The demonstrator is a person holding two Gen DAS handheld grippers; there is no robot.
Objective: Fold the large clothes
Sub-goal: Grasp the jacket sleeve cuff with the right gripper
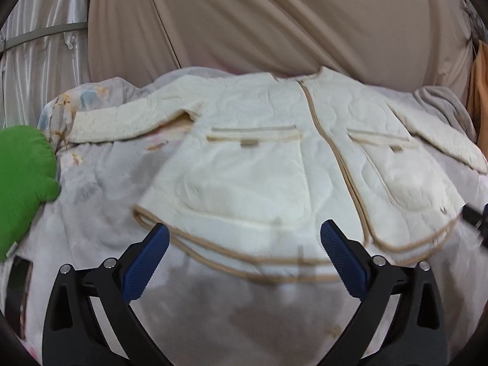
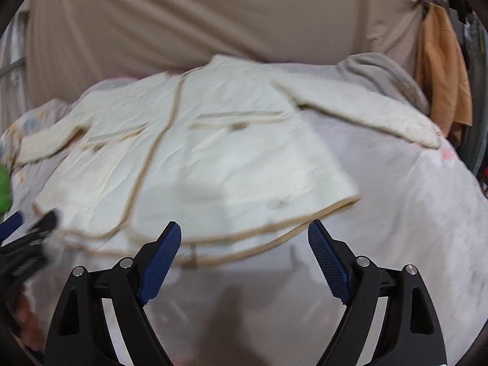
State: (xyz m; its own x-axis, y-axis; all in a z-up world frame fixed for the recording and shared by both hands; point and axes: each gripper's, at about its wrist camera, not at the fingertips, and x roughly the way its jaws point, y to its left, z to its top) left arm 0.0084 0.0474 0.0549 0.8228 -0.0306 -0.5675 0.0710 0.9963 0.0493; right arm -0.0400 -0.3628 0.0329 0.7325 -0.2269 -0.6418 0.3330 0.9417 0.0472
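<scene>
A cream quilted jacket (image 1: 259,158) with tan trim lies front up and spread flat on a pale bed cover (image 1: 100,201), both sleeves out to the sides and its zip closed down the middle. My left gripper (image 1: 245,231) hovers over the jacket's bottom hem, jaws wide apart with nothing between the blue pads (image 1: 146,262). In the right wrist view the same jacket (image 2: 198,164) fills the middle. My right gripper (image 2: 244,228) is open above the hem near the right corner, holding nothing. The left gripper's fingers (image 2: 27,228) show at that view's left edge.
A green cushion (image 1: 24,183) lies on the bed's left side. A grey blanket (image 2: 384,73) is bunched at the far right. Tan drapes (image 1: 274,15) hang behind the bed, and an orange cloth (image 2: 442,76) hangs at the right. A dark flat item (image 1: 18,277) rests near the left edge.
</scene>
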